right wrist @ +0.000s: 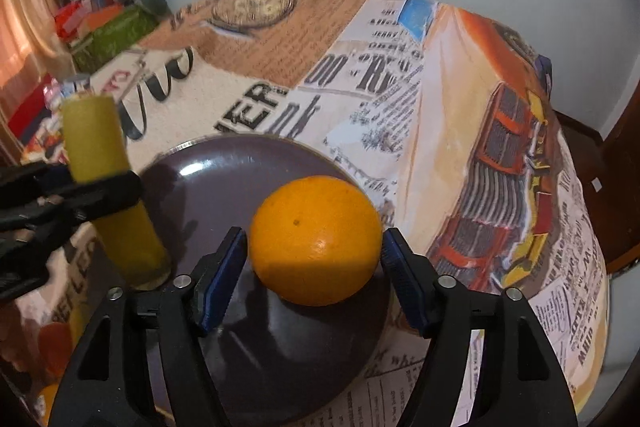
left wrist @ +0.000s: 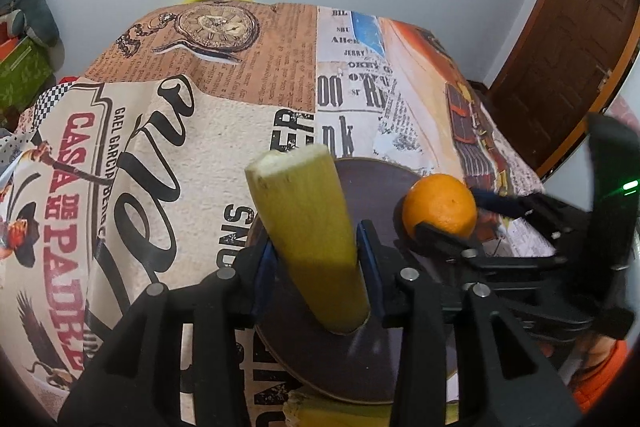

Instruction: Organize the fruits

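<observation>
My left gripper is shut on a yellow-green sugarcane piece, held nearly upright with its lower end on the dark plate. The same piece shows at the left of the right wrist view, clamped by the left gripper's fingers. An orange rests on the dark plate. My right gripper stands around the orange, with small gaps between its blue pads and the peel. The orange also shows in the left wrist view.
The table wears a printed newspaper-style cloth. More fruit lies at the near left edge. Another cane piece lies below the plate. Boxes and clutter stand at the far left. A wooden door is at the right.
</observation>
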A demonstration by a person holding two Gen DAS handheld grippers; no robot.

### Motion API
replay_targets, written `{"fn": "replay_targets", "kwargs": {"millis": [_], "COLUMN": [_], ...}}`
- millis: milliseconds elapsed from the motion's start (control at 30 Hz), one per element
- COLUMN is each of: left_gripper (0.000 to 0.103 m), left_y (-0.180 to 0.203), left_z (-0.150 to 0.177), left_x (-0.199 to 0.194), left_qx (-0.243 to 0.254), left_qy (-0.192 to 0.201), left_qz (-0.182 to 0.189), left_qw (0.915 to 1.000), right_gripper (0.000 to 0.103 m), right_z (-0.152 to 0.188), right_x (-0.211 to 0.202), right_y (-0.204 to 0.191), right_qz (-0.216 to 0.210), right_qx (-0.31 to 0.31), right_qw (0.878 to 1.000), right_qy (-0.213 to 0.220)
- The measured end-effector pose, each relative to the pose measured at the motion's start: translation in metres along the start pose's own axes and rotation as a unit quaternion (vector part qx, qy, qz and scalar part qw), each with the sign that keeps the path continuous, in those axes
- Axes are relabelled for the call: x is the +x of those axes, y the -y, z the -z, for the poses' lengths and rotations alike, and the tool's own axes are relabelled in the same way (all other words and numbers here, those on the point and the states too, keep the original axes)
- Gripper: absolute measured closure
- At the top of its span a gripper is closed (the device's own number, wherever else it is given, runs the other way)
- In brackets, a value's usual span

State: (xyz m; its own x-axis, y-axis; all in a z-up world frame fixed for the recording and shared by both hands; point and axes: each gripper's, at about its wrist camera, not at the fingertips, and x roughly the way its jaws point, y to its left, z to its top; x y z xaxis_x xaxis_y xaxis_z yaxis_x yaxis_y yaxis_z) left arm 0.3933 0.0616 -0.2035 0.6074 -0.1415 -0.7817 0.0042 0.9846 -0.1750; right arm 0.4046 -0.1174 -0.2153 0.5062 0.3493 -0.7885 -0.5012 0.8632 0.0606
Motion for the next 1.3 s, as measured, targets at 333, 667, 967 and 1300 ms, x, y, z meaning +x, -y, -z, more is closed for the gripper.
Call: {"fn": "replay_targets", "kwargs": {"millis": [333, 667, 967, 1300], "left_gripper": [0.057, 0.047, 0.046, 0.045], "left_y": [0.007, 0.028, 0.033, 0.022], "left_z": [0.009, 0.022, 0.052, 0.092], "left_x": [-0.009, -0.052, -0.104, -0.129], "left_qx": [0.003, 0.025, 0.027, 0.008], "left_qy": [-0.011, 0.01, 0.037, 0.034], "left_qz": [0.003, 0.001, -0.014, -0.029], "left_qw": [0.9999, 0.9996, 0.9989, 0.999], "right_gripper": [0.029, 0.029, 0.029, 0.029], "right_z": [0.002, 0.027, 0.049, 0.075], "right_x": [-0.05, -0.094, -0.124, -0.138], "right_y": [0.003, -0.01, -0.019, -0.032], "right_qz": [0.01, 0.013, 0.005, 0.009], "right_qx": [0.008, -0.003, 0.0, -0.008], "right_qw": [0.999, 0.997, 0.996, 0.997], "right_qy": [0.053, 0.076, 0.085, 0.078]}}
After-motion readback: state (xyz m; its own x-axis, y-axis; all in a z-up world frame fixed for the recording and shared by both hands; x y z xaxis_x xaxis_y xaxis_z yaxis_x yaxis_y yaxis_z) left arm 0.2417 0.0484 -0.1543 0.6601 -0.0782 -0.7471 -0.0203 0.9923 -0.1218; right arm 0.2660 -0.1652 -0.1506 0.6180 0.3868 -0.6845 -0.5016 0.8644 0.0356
